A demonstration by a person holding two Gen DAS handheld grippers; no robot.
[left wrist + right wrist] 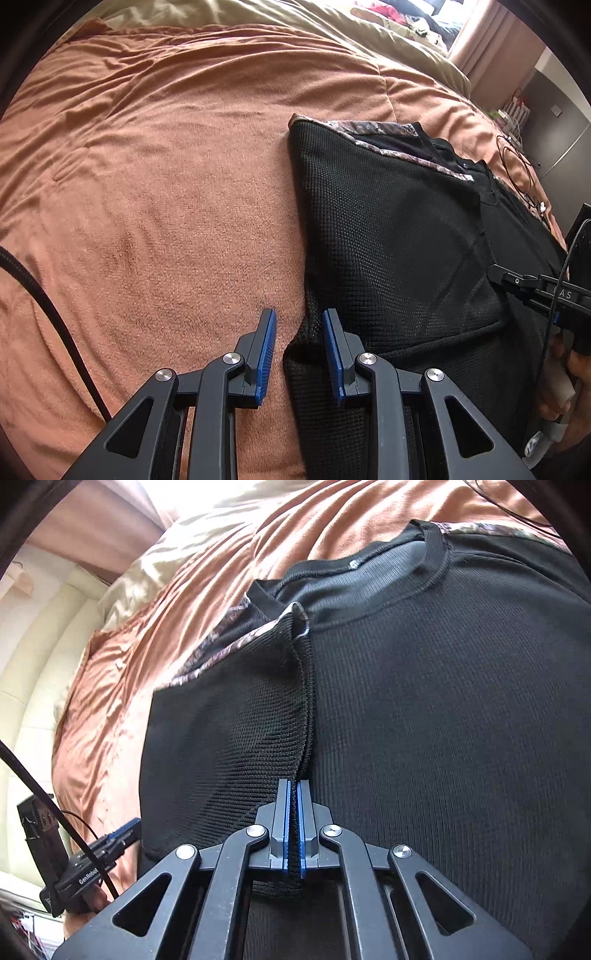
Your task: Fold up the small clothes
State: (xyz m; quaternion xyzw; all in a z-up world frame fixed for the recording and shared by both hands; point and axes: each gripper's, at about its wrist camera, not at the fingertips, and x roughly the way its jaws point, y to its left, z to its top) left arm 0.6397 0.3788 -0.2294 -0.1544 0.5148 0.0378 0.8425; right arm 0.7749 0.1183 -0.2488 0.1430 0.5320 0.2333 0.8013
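Folding of a black knit shirt [443,720] is under way but looks far from finished on a rust-orange bedspread [147,184], where the garment lies spread to the right of the bed's middle with its collar away from the person. The right gripper [294,827] is clamped tight on a ridge of fabric, lifting the shirt's left side panel with its patterned trim over the body, a first lengthwise fold apparently in progress. The left gripper [299,354] waits with jaws spread, straddling the shirt's near edge and holding nothing; judging by the flat expanse on the far side, the other side and the crosswise folds remain.
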